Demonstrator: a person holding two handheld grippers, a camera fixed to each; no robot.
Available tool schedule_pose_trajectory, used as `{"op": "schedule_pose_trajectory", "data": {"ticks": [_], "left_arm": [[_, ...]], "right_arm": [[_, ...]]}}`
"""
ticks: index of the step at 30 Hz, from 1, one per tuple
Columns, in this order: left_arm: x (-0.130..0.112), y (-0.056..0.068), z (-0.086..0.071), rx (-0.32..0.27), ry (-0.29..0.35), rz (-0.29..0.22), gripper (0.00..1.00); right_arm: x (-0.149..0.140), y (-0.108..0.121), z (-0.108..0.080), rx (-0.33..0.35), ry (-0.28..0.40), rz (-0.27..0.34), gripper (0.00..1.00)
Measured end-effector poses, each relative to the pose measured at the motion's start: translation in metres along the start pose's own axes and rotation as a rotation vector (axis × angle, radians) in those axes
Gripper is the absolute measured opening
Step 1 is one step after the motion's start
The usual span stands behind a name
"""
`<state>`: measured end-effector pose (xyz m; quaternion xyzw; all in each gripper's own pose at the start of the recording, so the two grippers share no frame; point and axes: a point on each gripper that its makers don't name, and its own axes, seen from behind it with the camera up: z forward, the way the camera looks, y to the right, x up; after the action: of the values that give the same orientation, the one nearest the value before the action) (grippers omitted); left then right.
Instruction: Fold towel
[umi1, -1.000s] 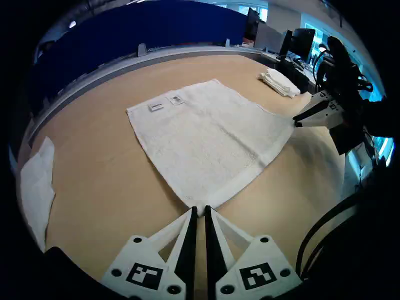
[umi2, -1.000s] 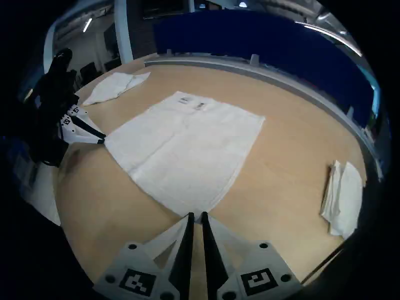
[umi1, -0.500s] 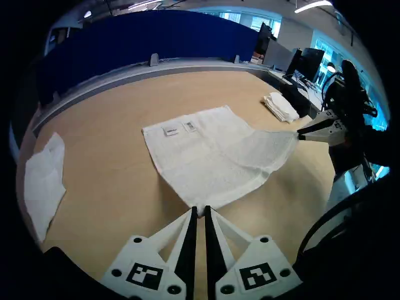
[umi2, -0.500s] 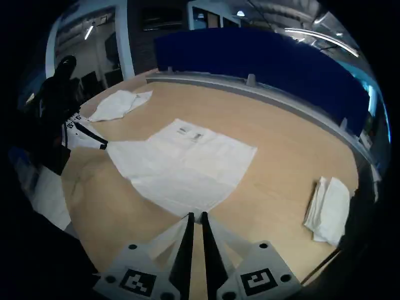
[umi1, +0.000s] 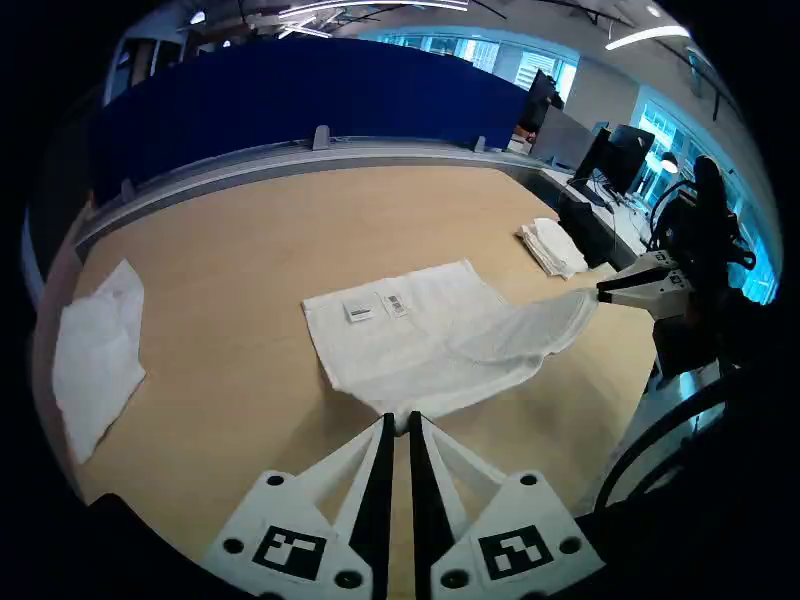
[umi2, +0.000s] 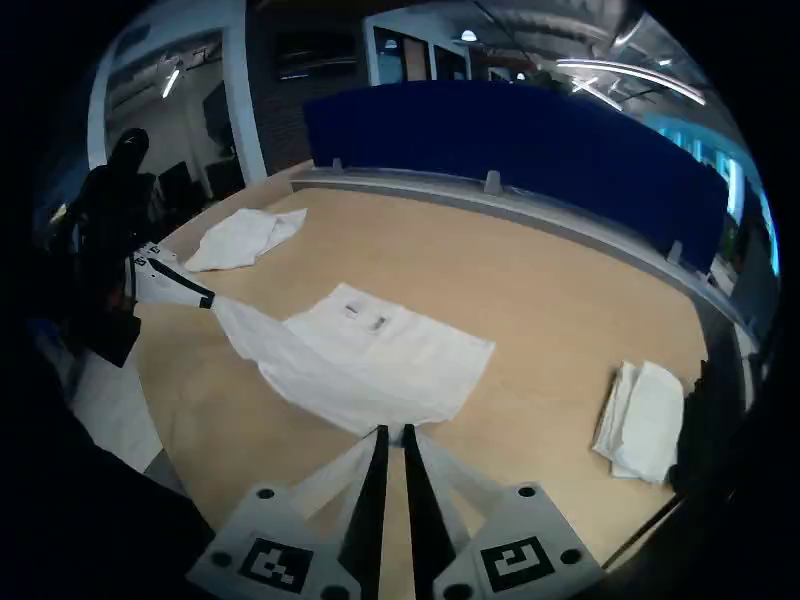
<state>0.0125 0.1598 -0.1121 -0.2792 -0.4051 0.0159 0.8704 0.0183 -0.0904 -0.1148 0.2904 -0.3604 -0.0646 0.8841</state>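
"Above the counter's near edge, you hold the towel (umi1: 420, 330) by two corners: your left claw (umi1: 400, 418) is pressed together on one, your right claw (umi2: 391, 430) is pinched tight on the other."

"And you've raised them. A second ago the towel lay flat on the counter (umi1: 250, 240). Now its near half hangs clear of the surface between your claws, while the far edge with its labels (umi1: 375, 308) rests toward the counter's middle."

"So your fold is begun, not made. By my reading, you carry both corners over to that labelled edge next."

"Keep them level, I'd say, because the slack cloth between them could drag or bunch. The folded stack (umi1: 548, 245) by the counter's right edge and the loose cloth (umi1: 95, 350) at its left edge lie well apart from your towel."
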Motion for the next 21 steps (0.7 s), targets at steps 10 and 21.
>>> {"op": "schedule_pose_trajectory", "data": {"ticks": [10, 21], "left_arm": [[0.003, -0.006, 0.011, 0.018, -0.01, -0.058, 0.11], [0.035, -0.03, 0.037, 0.044, 0.0, -0.121, 0.11]], "right_arm": [[0.007, 0.009, 0.011, -0.002, -0.005, 0.006, 0.11], [0.031, 0.039, 0.04, -0.025, 0.003, -0.01, 0.11]]}}
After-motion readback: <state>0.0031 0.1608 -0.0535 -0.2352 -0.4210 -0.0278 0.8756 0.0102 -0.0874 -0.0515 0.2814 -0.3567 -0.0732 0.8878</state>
